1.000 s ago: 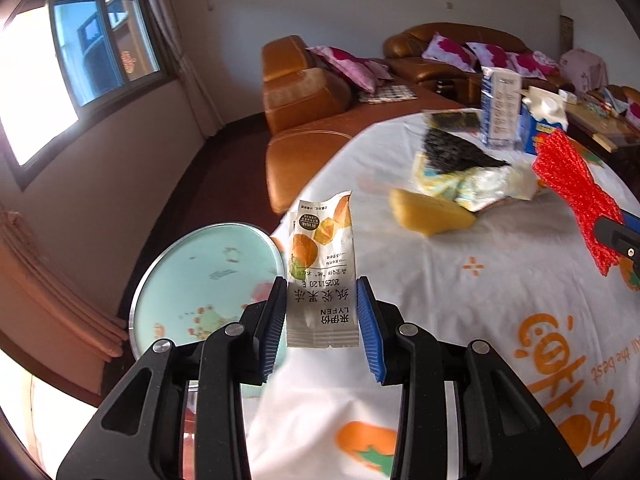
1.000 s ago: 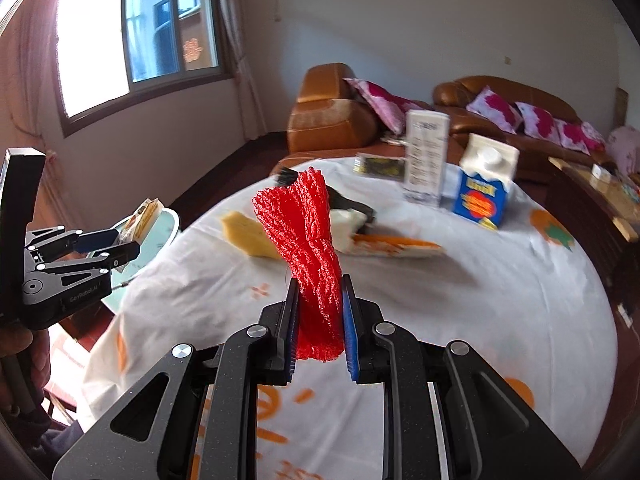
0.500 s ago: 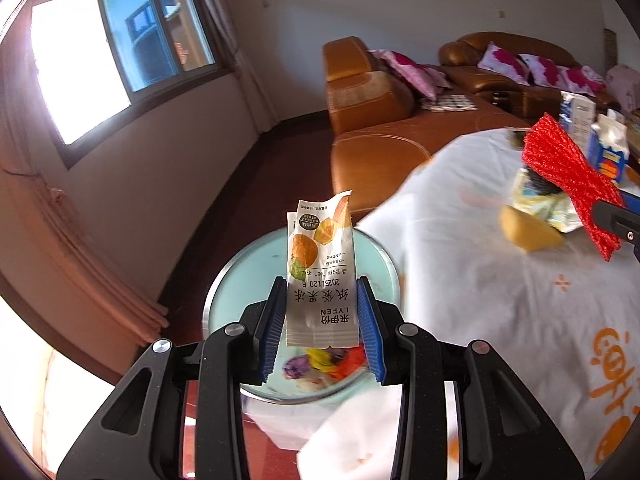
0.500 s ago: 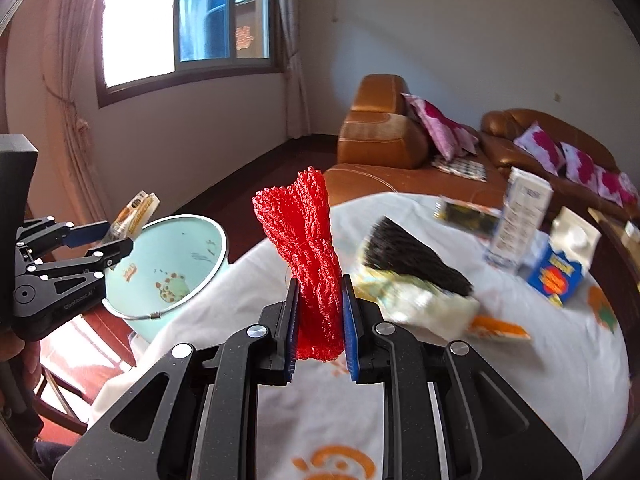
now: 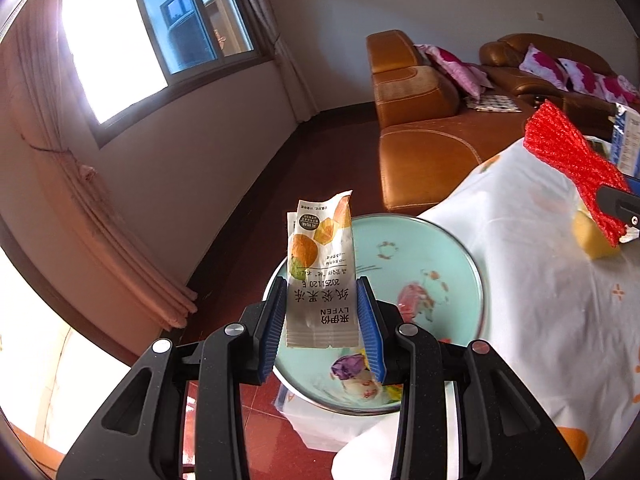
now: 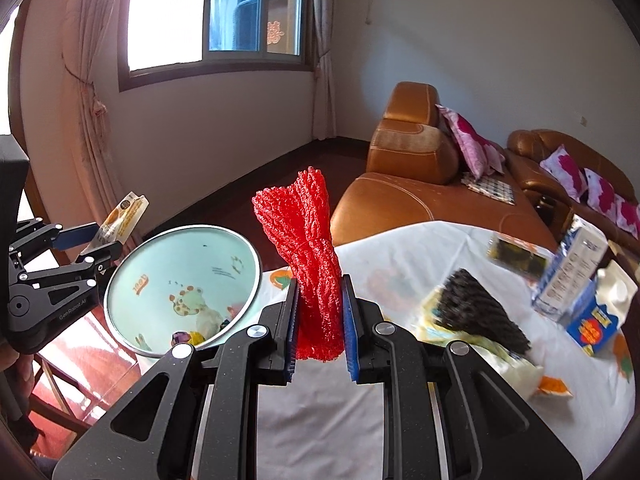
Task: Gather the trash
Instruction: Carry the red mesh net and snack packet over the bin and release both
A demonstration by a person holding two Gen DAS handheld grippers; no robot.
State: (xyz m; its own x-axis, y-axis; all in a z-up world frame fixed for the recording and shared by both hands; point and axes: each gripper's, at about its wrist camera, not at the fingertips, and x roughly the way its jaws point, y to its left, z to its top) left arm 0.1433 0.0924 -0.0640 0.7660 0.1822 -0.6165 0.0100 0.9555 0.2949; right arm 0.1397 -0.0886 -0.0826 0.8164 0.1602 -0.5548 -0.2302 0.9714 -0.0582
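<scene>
Left gripper (image 5: 322, 322) is pinching a snack wrapper (image 5: 320, 276) upright, right over the open mint-green bin (image 6: 180, 288) that sits just off the tabletop's edge. Right gripper (image 6: 319, 330) is clamped on a bundle of red foam netting (image 6: 308, 248) above that edge of the white tablecloth (image 6: 400, 272), beside the bin. Some scraps already lie in the bin's bottom.

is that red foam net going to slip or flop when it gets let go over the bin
The red foam mesh net probably springs back: the right tool pinches it narrow. It stands upright, so fairly stiff, likely light. It may drift past the pale green bin.
</scene>
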